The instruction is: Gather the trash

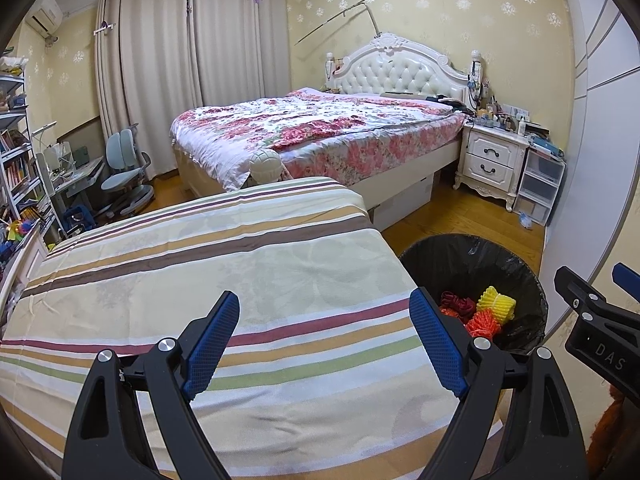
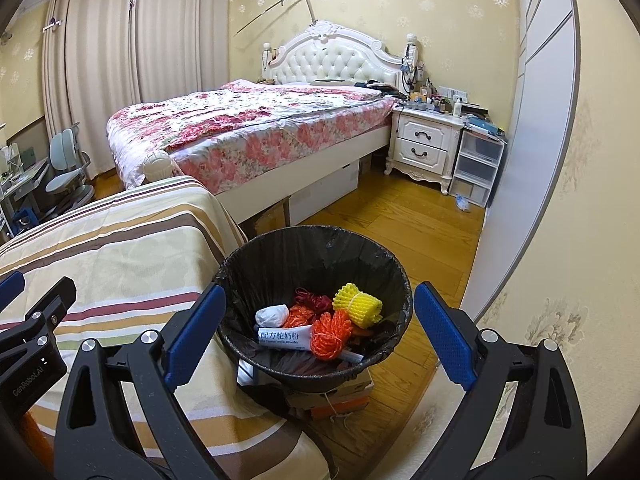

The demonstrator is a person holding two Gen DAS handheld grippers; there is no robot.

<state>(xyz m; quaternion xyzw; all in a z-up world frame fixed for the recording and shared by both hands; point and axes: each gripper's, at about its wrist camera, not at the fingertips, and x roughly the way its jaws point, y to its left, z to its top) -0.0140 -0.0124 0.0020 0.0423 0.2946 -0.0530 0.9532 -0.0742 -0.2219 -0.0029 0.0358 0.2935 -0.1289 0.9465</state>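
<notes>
Holding the right gripper with its jaws spread wide and empty, I had it aimed directly at the trash bin, whose open mouth sat framed between the two blue pads. The bin stood ahead of and slightly below that gripper, on the floor just beside the corner of the striped bedspread. The left gripper was likewise spread wide and empty, hovering over the striped bedspread, with the trash bin off to its right. I judged the right gripper the nearer of the two to the bin.

The bin was round, lined with a black bag, and roughly a third full. Inside lay a yellow foam net, orange foam nets, a dark red bundle, a white wad and a white packet printed with text. No loose trash was visible on the bedspread in either wrist view, so I judged collection largely complete.
</notes>
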